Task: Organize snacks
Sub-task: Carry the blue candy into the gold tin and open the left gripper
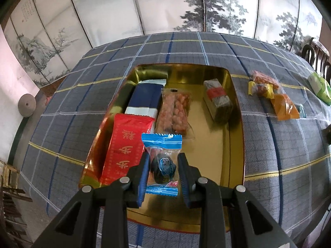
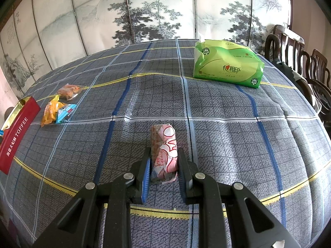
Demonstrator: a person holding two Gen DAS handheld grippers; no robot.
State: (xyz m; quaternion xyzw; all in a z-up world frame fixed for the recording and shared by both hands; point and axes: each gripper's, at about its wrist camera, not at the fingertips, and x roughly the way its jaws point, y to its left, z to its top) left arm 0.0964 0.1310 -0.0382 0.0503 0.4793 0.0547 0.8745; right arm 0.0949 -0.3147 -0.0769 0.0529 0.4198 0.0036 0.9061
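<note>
Left wrist view shows the left gripper (image 1: 163, 170) pinching a blue-wrapped candy (image 1: 162, 163), long axis along the fingers, over the gold tin (image 1: 235, 124)'s near edge, while the right gripper (image 2: 163, 165) clamps a pink packet (image 2: 164, 150)

A table is covered with a grey checked cloth (image 2: 217, 107) that has blue, white and yellow lines. On the cloth, far ahead of the right gripper and to its right, lies a green pack of tissues (image 2: 227, 64). Behind the table stands a folding screen (image 2: 144, 10) painted with pine trees and mountains. Dark wooden chairs (image 2: 306, 62) stand at the right edge of the table.
</note>
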